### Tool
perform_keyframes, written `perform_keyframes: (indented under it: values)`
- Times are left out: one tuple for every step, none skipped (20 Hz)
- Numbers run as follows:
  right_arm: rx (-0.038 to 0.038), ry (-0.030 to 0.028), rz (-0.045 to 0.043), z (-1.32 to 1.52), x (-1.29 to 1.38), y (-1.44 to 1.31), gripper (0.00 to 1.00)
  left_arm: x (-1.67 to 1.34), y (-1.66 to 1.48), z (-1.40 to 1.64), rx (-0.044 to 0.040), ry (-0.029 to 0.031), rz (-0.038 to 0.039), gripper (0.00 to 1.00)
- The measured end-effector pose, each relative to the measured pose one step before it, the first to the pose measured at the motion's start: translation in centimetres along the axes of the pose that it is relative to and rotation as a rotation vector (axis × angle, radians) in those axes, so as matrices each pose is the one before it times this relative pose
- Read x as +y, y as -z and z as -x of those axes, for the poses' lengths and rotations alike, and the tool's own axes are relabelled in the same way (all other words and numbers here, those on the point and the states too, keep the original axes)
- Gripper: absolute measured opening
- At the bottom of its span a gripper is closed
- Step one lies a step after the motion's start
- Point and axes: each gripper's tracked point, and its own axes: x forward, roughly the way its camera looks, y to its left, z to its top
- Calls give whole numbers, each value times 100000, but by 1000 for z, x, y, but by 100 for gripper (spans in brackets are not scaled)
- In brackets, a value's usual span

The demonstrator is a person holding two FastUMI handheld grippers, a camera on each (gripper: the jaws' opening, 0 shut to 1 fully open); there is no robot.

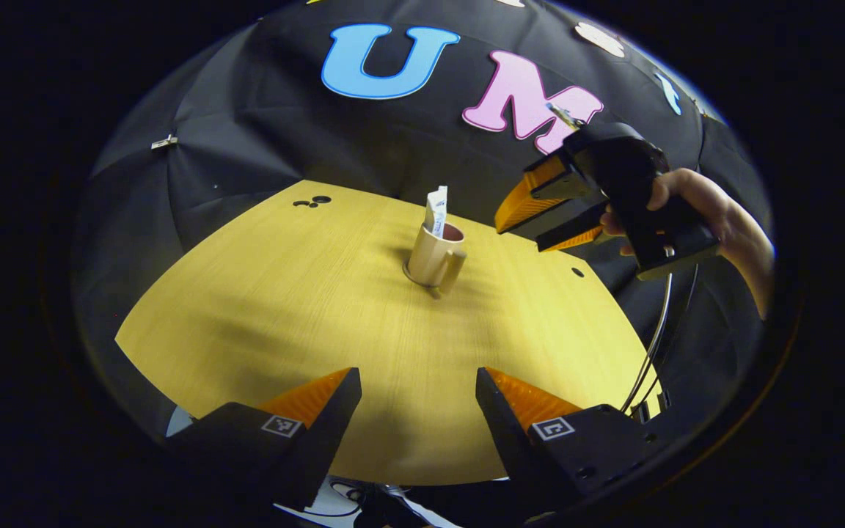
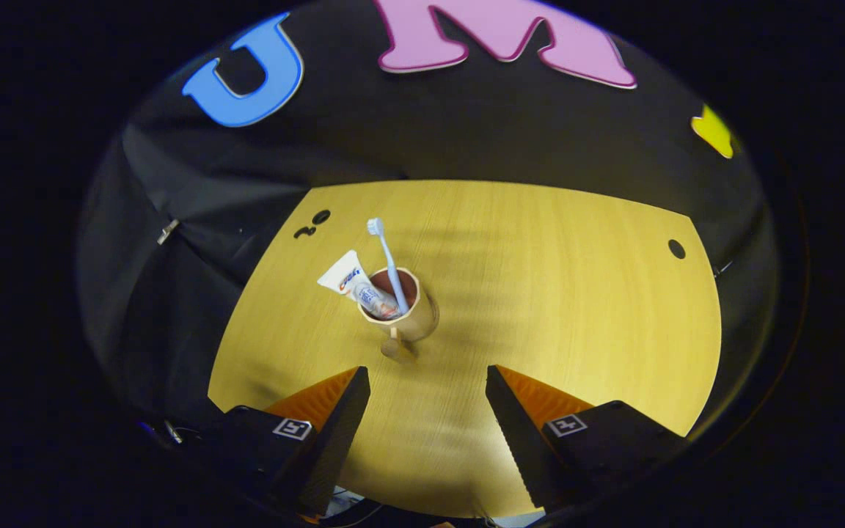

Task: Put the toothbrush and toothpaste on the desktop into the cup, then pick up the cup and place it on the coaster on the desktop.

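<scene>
Cup (image 2: 400, 308), centre of the right gripper view, stands upright on the desktop (image 2: 576, 330) with the toothbrush (image 2: 387, 257) and toothpaste (image 2: 355, 284) leaning inside it, heads up. A thin disc, probably the coaster (image 1: 422, 280), shows under its base in the left gripper view. Both the left gripper (image 1: 419, 396) and the right gripper (image 2: 428, 392) hang spread and empty, well clear, so the placement looks finished.

The cup (image 2: 402, 312) stood alone near the middle of the desktop (image 2: 576, 323), bare wood open on every side of it. The toothbrush (image 2: 386, 257) and toothpaste (image 2: 353, 282) stuck up out of its mouth, leaning toward the back wall, crowding any approach from above. The right gripper (image 1: 551, 220) hovered off to one side, well apart from the cup.
</scene>
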Motion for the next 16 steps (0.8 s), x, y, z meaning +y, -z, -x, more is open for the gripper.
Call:
perform_keyframes:
  values:
    - [-4653, 1306, 526, 1039, -1095, -387, 98, -814, -811, 330, -2888, 225, -2740, 98]
    - [-4399, 5974, 492, 2196, -3222, 358, 99, -1047, -1339, 341, -3937, 731, -3079, 98]
    - [-5227, 2873, -2795, 2047, -1930, -11, 99, -1194, -1833, 293, -4902, 1080, -3240, 98]
    - [-4498, 2265, -1712, 1225, -1185, -109, 99, -921, -1666, -106, -4192, 668, -2692, 98]
    - [-6828, 4629, 253, 2027, -2085, -711, 98, -1102, -2273, -39, -5673, 512, -2514, 98]
    - [-4895, 2469, 877, 1405, -1272, -581, 99, -709, -1290, -309, -3207, 992, -657, 97]
    - [-2301, 1657, -120, 902, -669, -22, 98, -668, -1143, -262, -3243, 791, -495, 98]
    - [-4757, 2036, -3117, 1401, -882, -286, 99, -876, -912, -511, -2958, 1051, -1164, 98]
    - [-6759, 2343, -5004, 1137, -727, -729, 99, -673, -764, -325, -2925, 340, -1383, 98]
    - [-7213, 582, -4398, 1515, -452, -854, 98, -1104, -492, -368, -1685, 2239, -916, 98]
    - [-2288, 44, 253, 1054, -386, 89, 98, -926, -431, -326, -1762, 1081, -1602, 98]
    - [-1671, 1742, 1671, 903, -761, 445, 98, -436, -360, -244, -743, 914, -1352, 98]
    - [86, -669, 1954, 405, -90, 511, 98, -500, -348, -287, -817, 867, -1664, 98]
    - [314, -183, 1077, 237, -149, 407, 98, -168, -277, -149, -51, 461, -278, 98]
    - [566, 511, 632, 148, -478, 569, 98, -20, -596, -153, -1969, -715, 229, 98]
    - [993, -1269, -204, 2, 256, 558, 98, 45, -425, 87, -1382, -878, -217, 98]
